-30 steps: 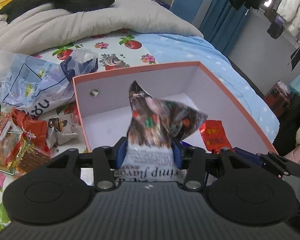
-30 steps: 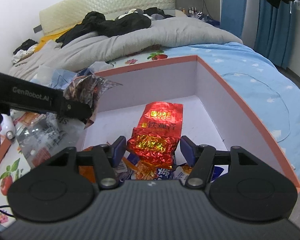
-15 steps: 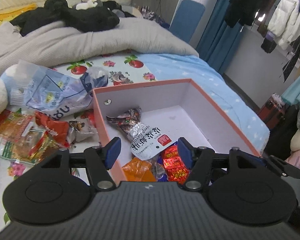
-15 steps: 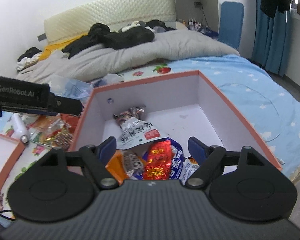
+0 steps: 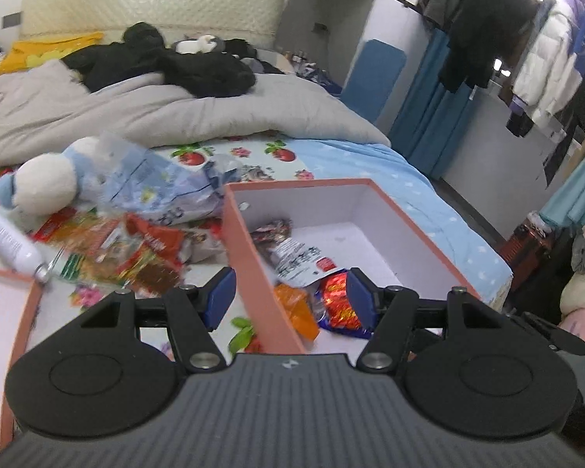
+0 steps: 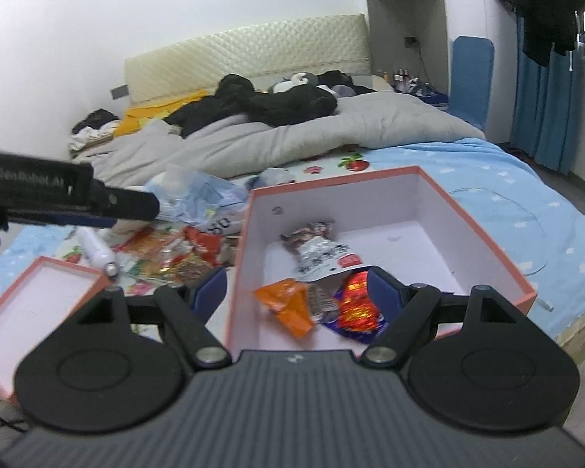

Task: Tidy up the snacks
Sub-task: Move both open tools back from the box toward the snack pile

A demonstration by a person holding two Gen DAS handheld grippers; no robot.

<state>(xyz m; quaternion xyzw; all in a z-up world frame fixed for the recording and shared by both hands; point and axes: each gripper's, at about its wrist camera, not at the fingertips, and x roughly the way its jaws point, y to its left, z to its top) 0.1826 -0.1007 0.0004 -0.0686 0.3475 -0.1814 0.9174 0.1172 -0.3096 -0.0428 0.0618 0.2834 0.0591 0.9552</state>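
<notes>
Both of my tools are empty, their jaws standing apart: the left hand-held gripper hangs over the near left wall of the pink box, and the right hand-held gripper hangs over its near end. In the near part of the box lie an orange packet, a red foil packet and a white shrimp-snack bag. Farther left, on the bed, more snacks lie loose beside a white bottle and a plush toy.
</notes>
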